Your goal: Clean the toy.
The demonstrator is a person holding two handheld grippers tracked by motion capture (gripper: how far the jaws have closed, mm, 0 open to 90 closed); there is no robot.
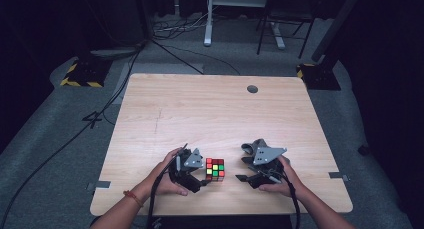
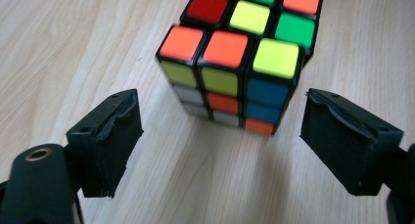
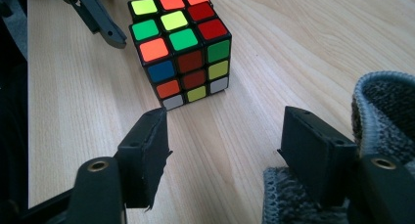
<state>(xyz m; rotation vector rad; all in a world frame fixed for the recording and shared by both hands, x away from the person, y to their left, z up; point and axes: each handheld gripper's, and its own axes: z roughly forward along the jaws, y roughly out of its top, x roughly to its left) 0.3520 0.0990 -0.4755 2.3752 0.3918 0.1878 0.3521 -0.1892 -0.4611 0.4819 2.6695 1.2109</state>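
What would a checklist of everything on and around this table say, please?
Surface: pale wooden table, with a round hole near the far edge.
Job's things: scrambled puzzle cube standing flat near the front edge.
Clutter: grey knitted fabric beside the right gripper.
Grippers: left gripper open, cube just ahead of its jaws; right gripper open, nothing between the jaws, cube farther off.
Cables: a black cable trails from each gripper; more lie on the floor.
Surroundings: grey carpet, dark stands with yellow-black striped bases, white desk legs behind.
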